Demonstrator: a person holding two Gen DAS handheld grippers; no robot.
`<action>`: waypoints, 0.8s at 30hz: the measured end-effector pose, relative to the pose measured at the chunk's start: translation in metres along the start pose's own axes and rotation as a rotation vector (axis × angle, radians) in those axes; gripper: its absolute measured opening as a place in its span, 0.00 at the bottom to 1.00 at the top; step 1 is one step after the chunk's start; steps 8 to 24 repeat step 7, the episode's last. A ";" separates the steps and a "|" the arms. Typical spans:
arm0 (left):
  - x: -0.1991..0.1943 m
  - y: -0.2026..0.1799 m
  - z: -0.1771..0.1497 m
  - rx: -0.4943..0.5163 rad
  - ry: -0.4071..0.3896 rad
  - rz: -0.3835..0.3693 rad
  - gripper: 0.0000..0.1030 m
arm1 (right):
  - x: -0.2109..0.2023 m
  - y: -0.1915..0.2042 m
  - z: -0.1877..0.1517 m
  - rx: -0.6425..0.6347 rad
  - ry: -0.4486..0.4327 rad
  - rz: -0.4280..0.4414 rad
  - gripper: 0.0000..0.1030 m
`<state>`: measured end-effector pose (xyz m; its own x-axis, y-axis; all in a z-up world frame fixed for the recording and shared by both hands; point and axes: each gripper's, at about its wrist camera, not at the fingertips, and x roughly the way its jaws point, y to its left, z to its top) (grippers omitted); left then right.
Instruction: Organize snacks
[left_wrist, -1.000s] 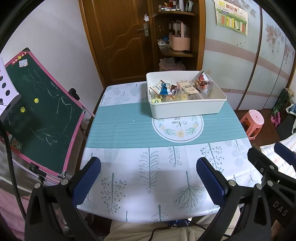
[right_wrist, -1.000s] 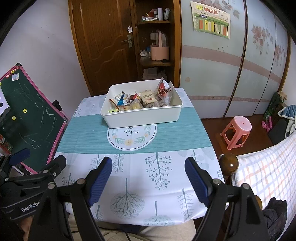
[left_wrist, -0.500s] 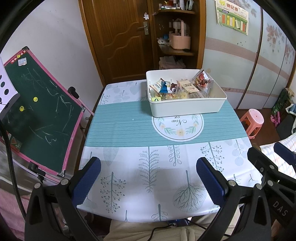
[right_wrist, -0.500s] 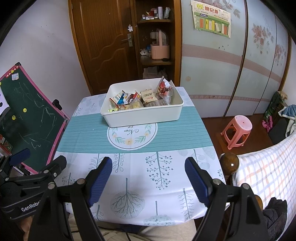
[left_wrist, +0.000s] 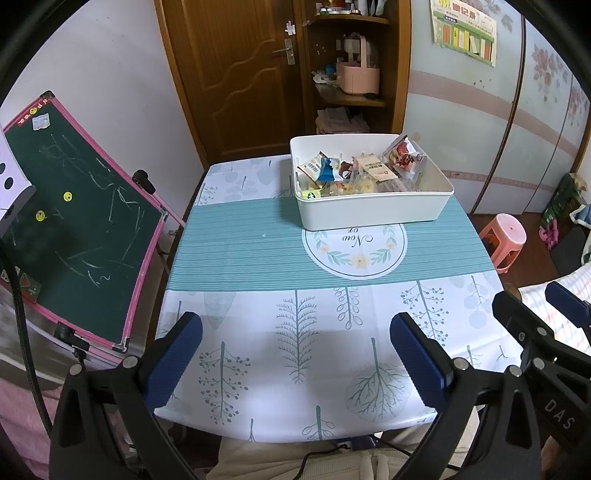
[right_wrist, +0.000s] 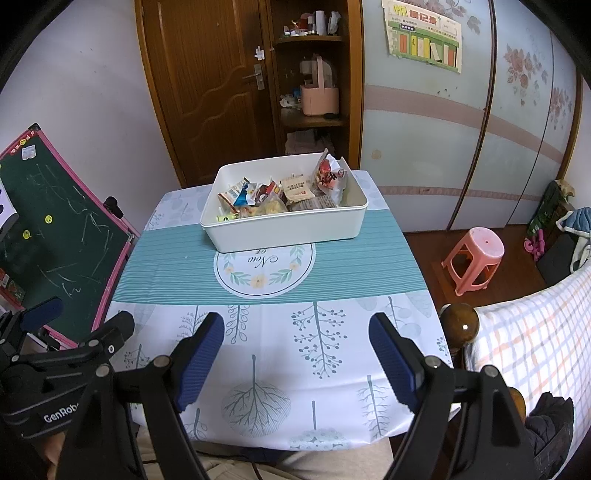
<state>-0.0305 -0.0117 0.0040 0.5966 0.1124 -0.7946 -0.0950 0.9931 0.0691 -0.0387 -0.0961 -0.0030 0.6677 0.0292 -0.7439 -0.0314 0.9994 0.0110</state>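
White plastic bin (right_wrist: 284, 225) of snacks (right_wrist: 273, 195) lay straight ahead across the table, nearer my right gripper (right_wrist: 297, 354), both grippers gaping empty, left gripper (left_wrist: 295, 354) included.

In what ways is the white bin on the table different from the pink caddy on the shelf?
The white bin is wide, low and has no handle; the pink caddy is narrower with a tall handle. The bin stands on the table and holds snack packets; the caddy stands on a wooden shelf. Both are open-topped.
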 end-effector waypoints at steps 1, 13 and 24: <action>0.000 0.000 -0.001 0.000 0.001 0.000 0.98 | 0.000 0.001 -0.002 0.000 0.001 -0.001 0.79; 0.004 0.002 -0.004 0.002 0.018 -0.002 0.98 | 0.003 0.002 -0.003 0.001 0.010 0.000 0.79; 0.004 0.002 -0.004 0.002 0.018 -0.002 0.98 | 0.003 0.002 -0.003 0.001 0.010 0.000 0.79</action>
